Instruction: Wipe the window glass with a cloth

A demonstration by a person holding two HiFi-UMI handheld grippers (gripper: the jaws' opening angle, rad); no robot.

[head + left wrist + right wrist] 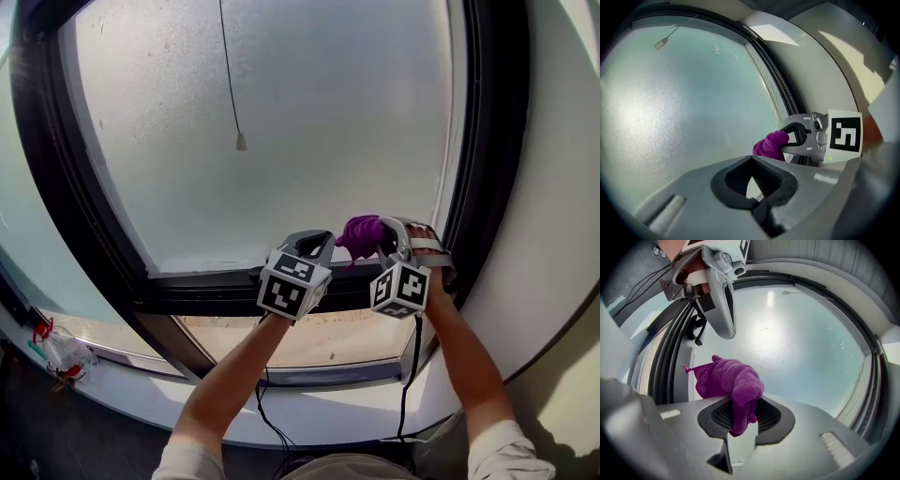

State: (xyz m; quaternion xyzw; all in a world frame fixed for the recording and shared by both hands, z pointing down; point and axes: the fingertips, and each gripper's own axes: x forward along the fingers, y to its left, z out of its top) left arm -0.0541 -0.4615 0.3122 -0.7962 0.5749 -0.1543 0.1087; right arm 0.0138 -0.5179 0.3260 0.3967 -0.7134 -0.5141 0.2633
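The frosted window glass (pixel 281 141) (pixel 684 108) (pixel 797 333) fills the upper part of the head view. My right gripper (pixel 386 231) (pixel 740 420) is shut on a bunched purple cloth (pixel 361 234) (pixel 771 144) (pixel 726 380), close to the glass at the pane's lower right corner. Whether the cloth touches the glass I cannot tell. My left gripper (pixel 319 238) (pixel 753 185) hovers just left of it at the pane's bottom edge, jaws together with nothing between them. Each gripper shows in the other's view: the right gripper (pixel 797 138) and the left gripper (pixel 723 310).
A thick black window frame (pixel 487 141) surrounds the pane, with a crossbar (pixel 206 286) below my grippers. A thin pull cord with a small weight (pixel 241 141) hangs in front of the glass. White wall (pixel 553 234) lies to the right. Black cables (pixel 272 422) trail down from the grippers.
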